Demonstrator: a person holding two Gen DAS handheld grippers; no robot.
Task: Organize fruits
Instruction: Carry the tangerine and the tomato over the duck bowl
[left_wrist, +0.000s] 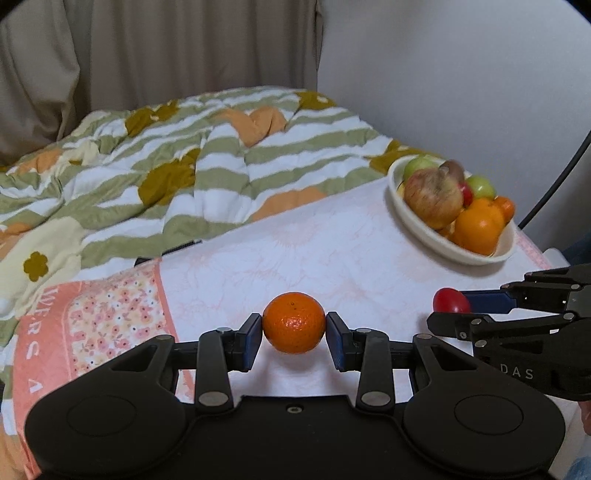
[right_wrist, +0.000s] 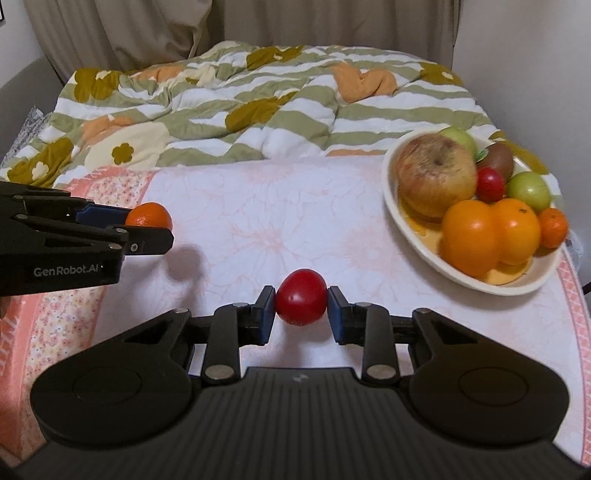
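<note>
My left gripper (left_wrist: 294, 332) is shut on a small orange mandarin (left_wrist: 294, 322) and holds it above the pale floral cloth (left_wrist: 295, 251). My right gripper (right_wrist: 301, 308) is shut on a small red fruit (right_wrist: 301, 297), also above the cloth. Each gripper shows in the other view: the right one (left_wrist: 448, 308) with the red fruit (left_wrist: 450, 301), the left one (right_wrist: 151, 229) with the mandarin (right_wrist: 149, 216). A cream bowl (right_wrist: 406, 229) at the right holds a big apple (right_wrist: 436, 175), oranges (right_wrist: 471, 236), green fruits and a kiwi. The bowl also shows in the left wrist view (left_wrist: 413, 225).
A rumpled green-striped quilt (right_wrist: 240, 110) lies beyond the cloth. Beige curtains (left_wrist: 166, 48) hang behind, and a white wall (left_wrist: 461, 74) is at the right. A black cable (left_wrist: 554, 177) runs down by the wall.
</note>
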